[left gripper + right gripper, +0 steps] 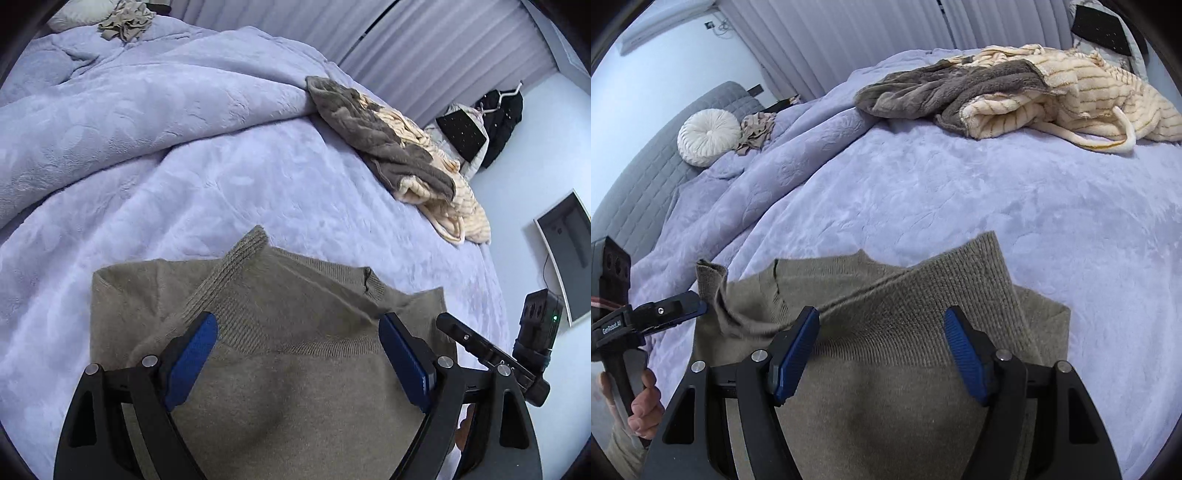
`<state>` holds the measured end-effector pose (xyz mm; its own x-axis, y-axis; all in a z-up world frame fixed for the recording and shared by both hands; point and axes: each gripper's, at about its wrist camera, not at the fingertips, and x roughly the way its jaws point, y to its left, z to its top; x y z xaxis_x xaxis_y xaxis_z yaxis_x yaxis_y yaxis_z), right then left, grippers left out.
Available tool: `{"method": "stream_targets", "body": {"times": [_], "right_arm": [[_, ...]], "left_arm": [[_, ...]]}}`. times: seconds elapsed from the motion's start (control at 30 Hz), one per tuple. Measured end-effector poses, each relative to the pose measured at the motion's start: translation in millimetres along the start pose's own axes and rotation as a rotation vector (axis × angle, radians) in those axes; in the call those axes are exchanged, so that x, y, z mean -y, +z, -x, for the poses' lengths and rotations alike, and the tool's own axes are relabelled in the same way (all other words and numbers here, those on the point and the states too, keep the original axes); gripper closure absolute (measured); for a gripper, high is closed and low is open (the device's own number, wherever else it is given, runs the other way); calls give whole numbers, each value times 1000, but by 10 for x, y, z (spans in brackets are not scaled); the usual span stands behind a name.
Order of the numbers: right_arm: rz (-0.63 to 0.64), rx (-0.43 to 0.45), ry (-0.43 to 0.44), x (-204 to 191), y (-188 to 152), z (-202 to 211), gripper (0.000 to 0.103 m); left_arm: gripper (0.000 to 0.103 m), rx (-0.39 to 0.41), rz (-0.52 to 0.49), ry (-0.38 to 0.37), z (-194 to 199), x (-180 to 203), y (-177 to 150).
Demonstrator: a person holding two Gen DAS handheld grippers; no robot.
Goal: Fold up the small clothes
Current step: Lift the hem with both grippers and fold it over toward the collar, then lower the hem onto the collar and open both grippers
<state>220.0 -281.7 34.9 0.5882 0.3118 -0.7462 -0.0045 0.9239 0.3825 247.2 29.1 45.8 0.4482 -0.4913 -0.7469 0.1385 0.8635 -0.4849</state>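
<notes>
A taupe knit sweater point(295, 387) lies flat on the lavender bedspread point(221, 184), neck pointing away and sleeves folded across its body. One ribbed cuff point(247, 243) sticks out past the far edge. My left gripper point(299, 336) hovers over the sweater's middle, open, its blue pads apart with nothing pinched. In the right wrist view the sweater point(886, 406) lies under my right gripper point(881, 336), also open and holding nothing. A ribbed sleeve point(979, 280) crosses diagonally there. The left gripper point(679, 306) shows at that view's left edge, its tip beside the other cuff point(709, 277).
A grey and cream striped fleece pile point(997, 88) lies at the bed's far side. A crumpled beige garment point(757, 131) and a round white cushion point(707, 136) sit near the grey headboard point(646, 184). Pleated curtains point(406, 44) hang behind the bed. A person's hand point(646, 406) grips the left handle.
</notes>
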Motion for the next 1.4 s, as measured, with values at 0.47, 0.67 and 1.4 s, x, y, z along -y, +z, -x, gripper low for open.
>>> {"method": "stream_targets", "body": {"times": [0.47,0.67,1.4], "right_arm": [[172,-53,-306,46,-181,-339,29],[72,-75,-327,322,-206,-296,29],[136,-8,-319,-440,-1303,873,24]], "left_arm": [[13,-115,-152,242,-779,-152,-202],[13,-99,-208,279,-647,-61,-289],[13,-29,102,186,810,-1027,-1533]]}}
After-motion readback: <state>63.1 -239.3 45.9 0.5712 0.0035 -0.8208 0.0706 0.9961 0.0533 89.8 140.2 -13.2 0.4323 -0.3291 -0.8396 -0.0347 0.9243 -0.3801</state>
